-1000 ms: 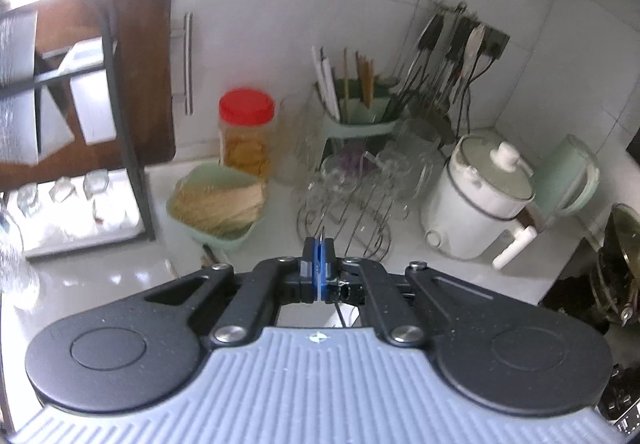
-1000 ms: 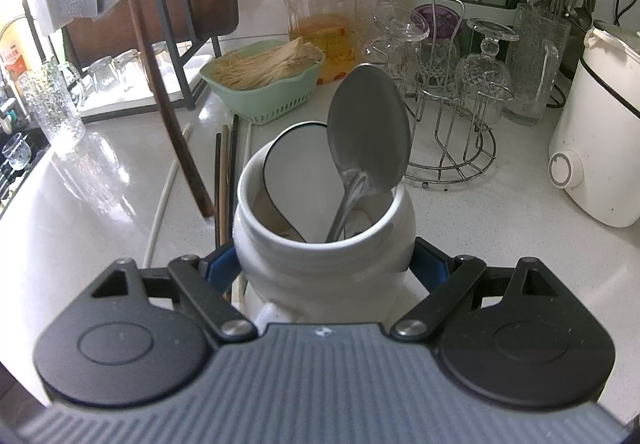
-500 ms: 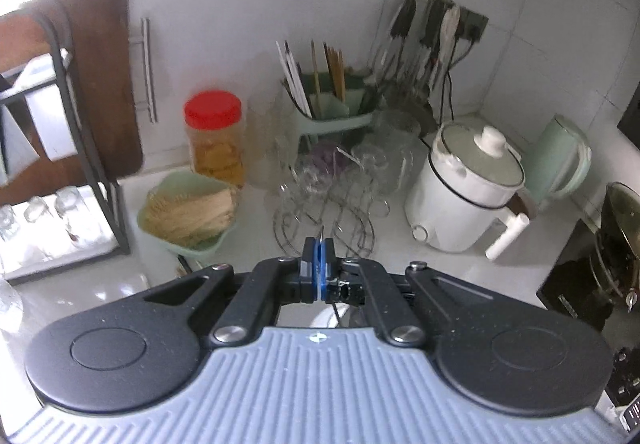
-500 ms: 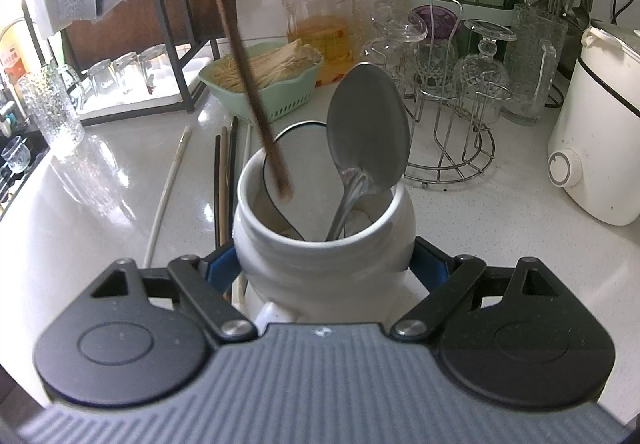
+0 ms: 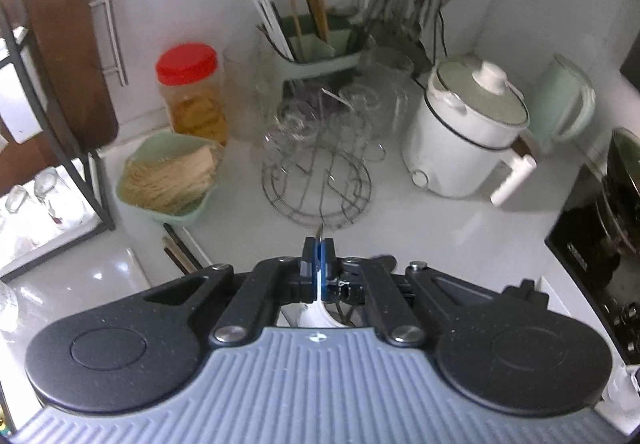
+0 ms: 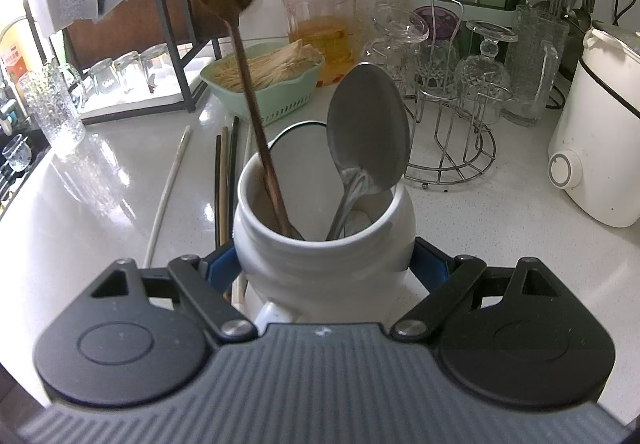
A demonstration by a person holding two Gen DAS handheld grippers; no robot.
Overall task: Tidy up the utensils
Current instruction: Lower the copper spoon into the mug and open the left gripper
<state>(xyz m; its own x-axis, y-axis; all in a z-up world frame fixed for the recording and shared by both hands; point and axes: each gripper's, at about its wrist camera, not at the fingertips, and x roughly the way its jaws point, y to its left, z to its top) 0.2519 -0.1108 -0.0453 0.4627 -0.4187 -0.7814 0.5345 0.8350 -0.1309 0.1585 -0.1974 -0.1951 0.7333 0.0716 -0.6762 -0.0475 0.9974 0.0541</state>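
My right gripper (image 6: 325, 264) is shut on a white ceramic jar (image 6: 324, 244) standing on the white counter. The jar holds a large steel spoon (image 6: 368, 132) and a white ladle (image 6: 296, 168). My left gripper (image 5: 319, 253) is shut on a brown long-handled spoon (image 6: 250, 92); in the right wrist view its bowl is up at top left and its handle end reaches down inside the jar. In the left wrist view only the spoon's thin edge (image 5: 320, 236) shows between the pads, with the jar's rim (image 5: 316, 318) below.
Several chopsticks and a white stick (image 6: 168, 188) lie on the counter left of the jar. Behind stand a green basket (image 6: 264, 84), a red-lidded jar (image 6: 318, 24), a wire glass rack (image 6: 452, 116), a green utensil caddy (image 5: 316, 40), a white cooker (image 5: 468, 132) and a black shelf (image 6: 132, 44).
The left gripper has lowered the brown spoon handle-first, from beside the jar into its mouth and down inside. The right gripper and jar have stayed put.
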